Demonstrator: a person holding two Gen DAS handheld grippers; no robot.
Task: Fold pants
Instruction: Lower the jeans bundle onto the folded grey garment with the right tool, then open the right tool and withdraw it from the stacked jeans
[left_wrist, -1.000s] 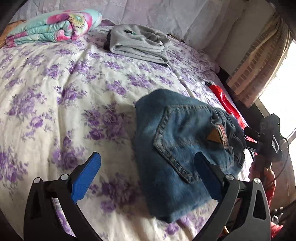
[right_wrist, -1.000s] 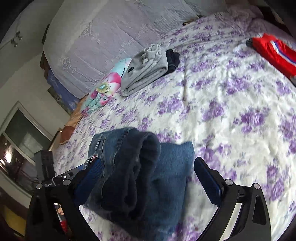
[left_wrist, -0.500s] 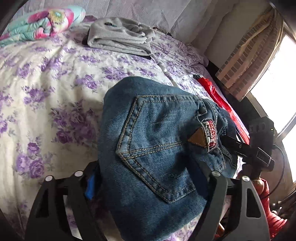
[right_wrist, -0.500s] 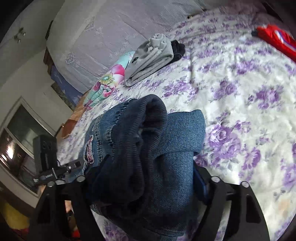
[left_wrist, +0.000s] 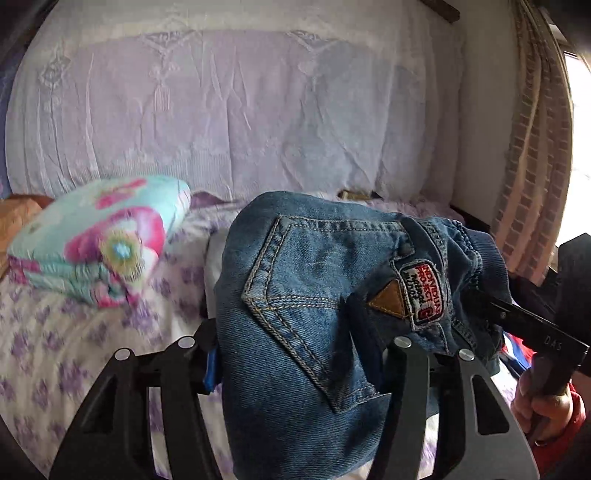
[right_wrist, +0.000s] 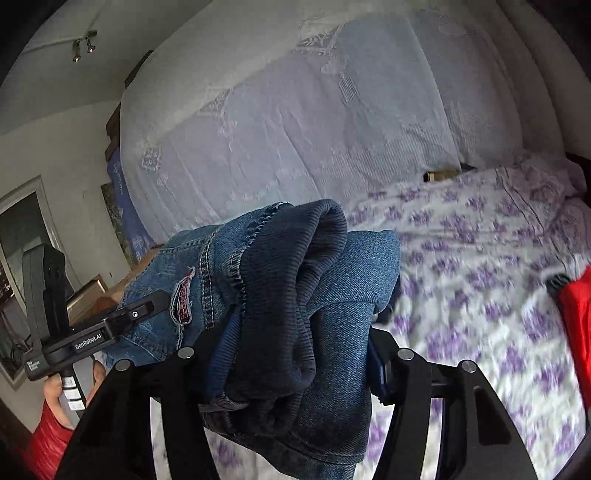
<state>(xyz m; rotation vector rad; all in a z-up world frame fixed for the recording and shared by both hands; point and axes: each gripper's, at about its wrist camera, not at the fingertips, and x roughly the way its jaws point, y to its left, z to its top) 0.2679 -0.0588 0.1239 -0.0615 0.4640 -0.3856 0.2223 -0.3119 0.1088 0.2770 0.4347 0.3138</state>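
- Pants (left_wrist: 314, 317), left wrist view: folded denim bundle lifted clear of the floral bedsheet (left_wrist: 55, 350), held between both tools. Left gripper (left_wrist: 299, 365) fingers are clamped on the near edge of the bundle, blue pad visible on the left finger (left_wrist: 211, 369), right finger buried behind the fabric.
- Back pocket faces the camera, waistband and patch label (left_wrist: 421, 291) to the right; long axis runs roughly left-right, sloping down toward the near side.
- Right gripper (left_wrist: 517, 321) enters from the right at the waistband end, person's hand (left_wrist: 543, 410) on its handle. Folded floral blanket (left_wrist: 99, 240) sits on the bed to the left, blurred.
- Right wrist view: right gripper (right_wrist: 295, 354) closed on the rolled waistband end of the pants (right_wrist: 280, 295), ribbed dark lining facing the lens, bundle pointing away toward the headboard cover (right_wrist: 295, 129).
- Left gripper (right_wrist: 136, 310) reaches in from the left onto the denim; its jaw gap is hidden here. Red garment (right_wrist: 576, 314) lies at the right edge of the bed.
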